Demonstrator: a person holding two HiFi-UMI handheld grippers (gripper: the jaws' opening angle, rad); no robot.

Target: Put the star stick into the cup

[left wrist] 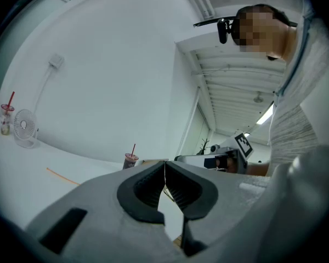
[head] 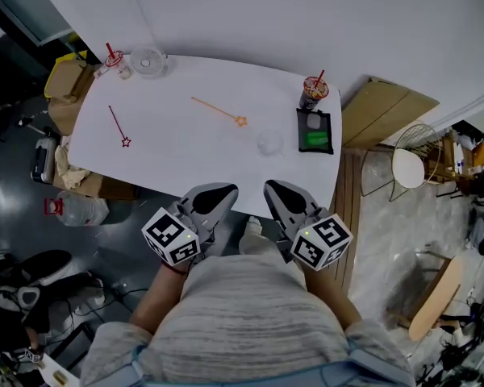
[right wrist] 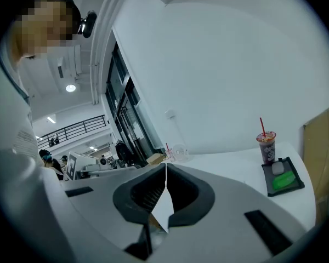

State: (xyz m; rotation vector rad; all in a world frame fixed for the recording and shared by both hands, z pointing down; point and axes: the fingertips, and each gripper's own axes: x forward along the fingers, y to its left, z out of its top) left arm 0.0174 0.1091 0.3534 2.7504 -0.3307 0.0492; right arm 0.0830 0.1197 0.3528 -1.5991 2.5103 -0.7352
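White surface (head: 185, 156); orange star stick (head: 218, 110), red star stick (head: 118, 126); black tray (head: 302, 132) holding a green block (head: 315, 140); dark cup (head: 312, 97) with a red straw (head: 319, 78)

No legible text or labels anywhere.

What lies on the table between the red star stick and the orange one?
Nothing. The head view shows the table bare between the red star stick and the orange star stick.

White table (head: 177, 156) w/ orange star stick (head: 218, 110), red star stick (head: 118, 127), L cup (head: 115, 61), R cup (head: 313, 93), fan (head: 148, 61), tray (head: 315, 131).
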